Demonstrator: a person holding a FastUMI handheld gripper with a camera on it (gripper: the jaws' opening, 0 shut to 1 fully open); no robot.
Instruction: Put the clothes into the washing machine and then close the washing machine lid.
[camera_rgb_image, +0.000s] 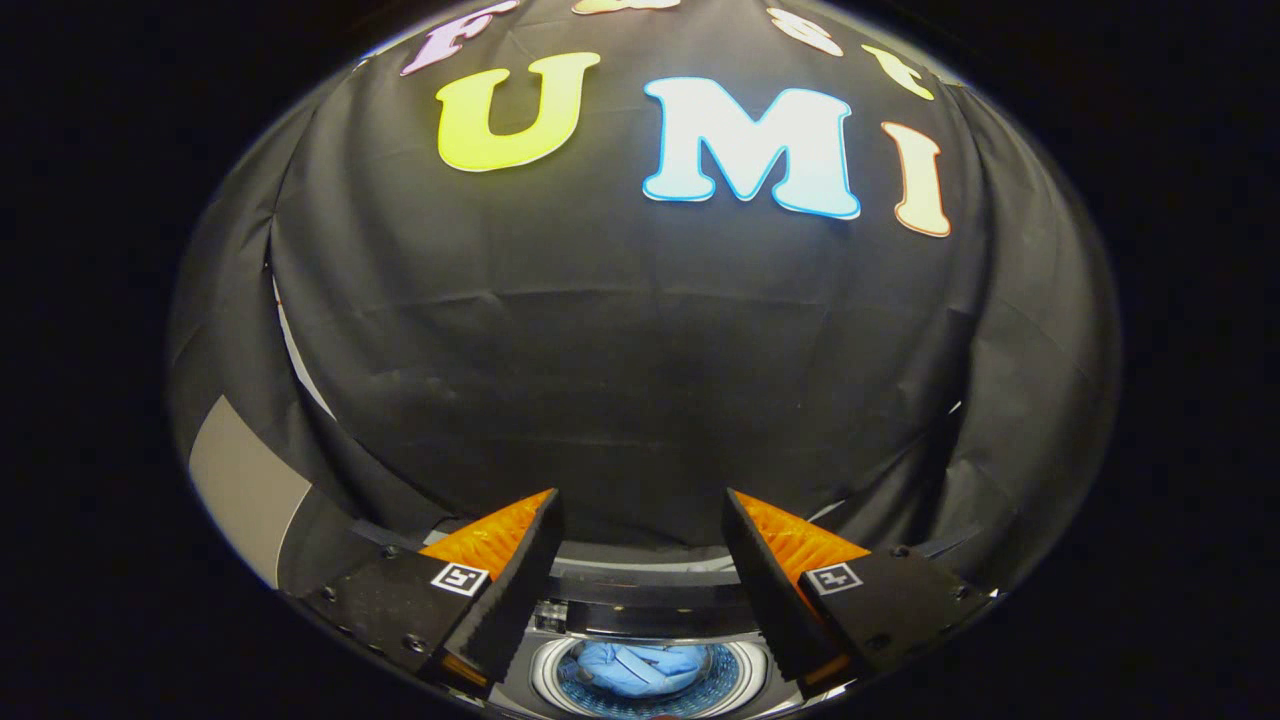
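Observation:
My gripper (640, 505) is open, its two fingers spread wide with nothing between them, held high above the washing machine. Far below, between the finger bases, the washing machine's round drum opening (545, 672) faces up. A blue piece of clothing (640, 667) lies crumpled inside the drum. The machine's dark lid (650, 600) stands raised at the back of the opening, just beyond the drum.
The booth's black cloth wall (620, 380) hangs straight ahead beyond the fingers. A pale grey panel (235, 480) shows at the left past the cloth's edge.

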